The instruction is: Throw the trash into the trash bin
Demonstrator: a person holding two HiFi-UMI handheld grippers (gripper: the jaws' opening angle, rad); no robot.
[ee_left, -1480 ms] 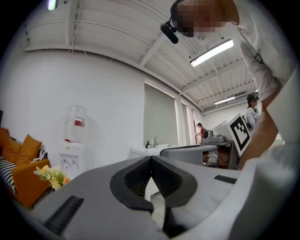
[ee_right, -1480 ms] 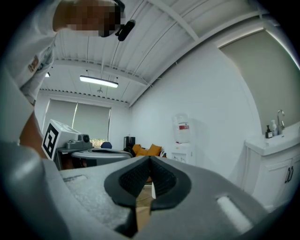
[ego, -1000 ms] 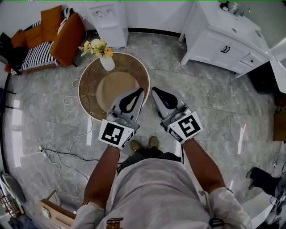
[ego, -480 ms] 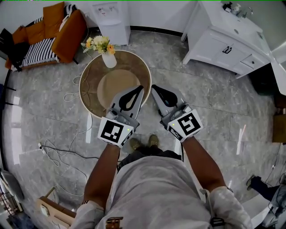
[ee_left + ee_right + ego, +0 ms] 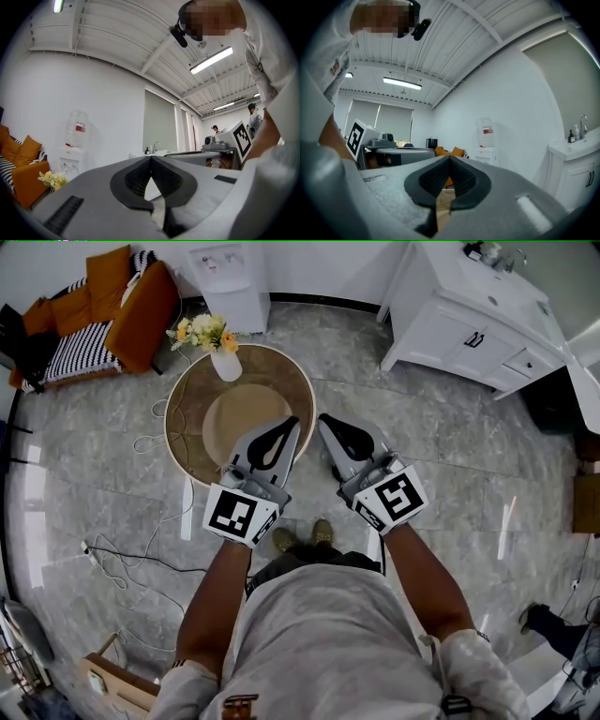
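I see no trash and no trash bin in any view. In the head view both grippers are held level, side by side, above the grey stone floor in front of the person's body. My left gripper (image 5: 295,421) hangs over the near edge of the round table, its jaws closed tip to tip with nothing between them. My right gripper (image 5: 322,419) is just to its right, also shut and empty. The left gripper (image 5: 151,157) faces a white wall, and the right gripper (image 5: 450,158) shows its dark pads meeting at the tips.
A round brown table (image 5: 184,427) carries a white vase of flowers (image 5: 223,362). Behind it stand a water dispenser (image 5: 228,282) and an orange sofa (image 5: 112,310). A white sink cabinet (image 5: 478,324) is at the back right. Cables (image 5: 122,563) trail on the floor at left.
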